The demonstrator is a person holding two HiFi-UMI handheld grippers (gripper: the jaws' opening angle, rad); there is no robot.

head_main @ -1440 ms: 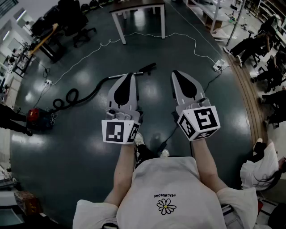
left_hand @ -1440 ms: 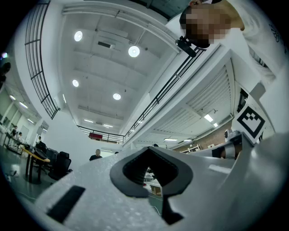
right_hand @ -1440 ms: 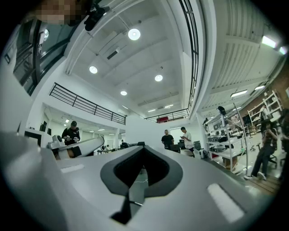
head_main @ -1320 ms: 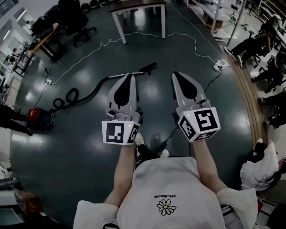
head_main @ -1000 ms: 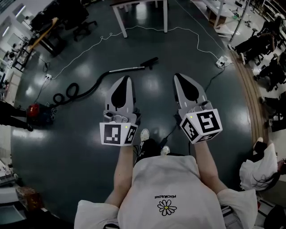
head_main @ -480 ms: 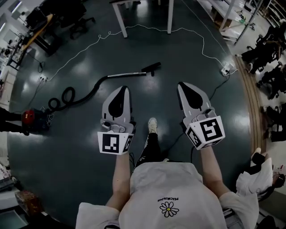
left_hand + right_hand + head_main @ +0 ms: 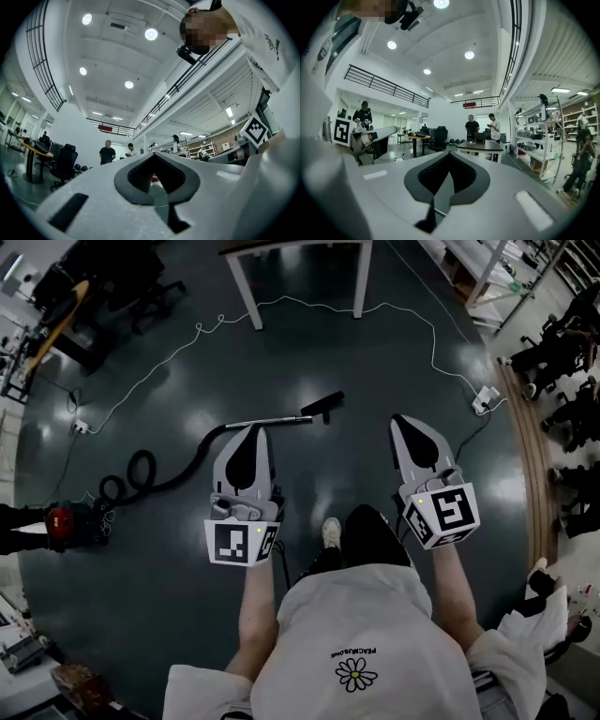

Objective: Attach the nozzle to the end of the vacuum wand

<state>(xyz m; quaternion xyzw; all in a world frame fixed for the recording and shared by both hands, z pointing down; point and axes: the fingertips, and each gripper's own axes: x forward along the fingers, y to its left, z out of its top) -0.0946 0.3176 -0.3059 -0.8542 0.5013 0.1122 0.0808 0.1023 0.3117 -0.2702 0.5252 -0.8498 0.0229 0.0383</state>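
Note:
In the head view the silver vacuum wand [image 7: 272,420] lies on the dark floor, and its black hose [image 7: 159,479] curls left to a red vacuum body [image 7: 59,521]. The black nozzle [image 7: 323,406] lies at the wand's right end; whether the two are joined I cannot tell. My left gripper [image 7: 251,430] is held in the air just this side of the wand, shut and empty. My right gripper [image 7: 411,420] is shut and empty, to the right of the nozzle. In the gripper views both the left gripper [image 7: 152,157] and the right gripper [image 7: 449,154] point out across the room.
A white-legged table [image 7: 246,285] stands ahead. A white cable [image 7: 412,310] loops over the floor to a power strip [image 7: 485,397]. Office chairs [image 7: 141,287] stand at upper left. Seated people [image 7: 553,343] and shelving are at the right.
The person has walked forward. The wand and nozzle have come closer to the two grippers in the head view. Both grippers stay shut and empty.

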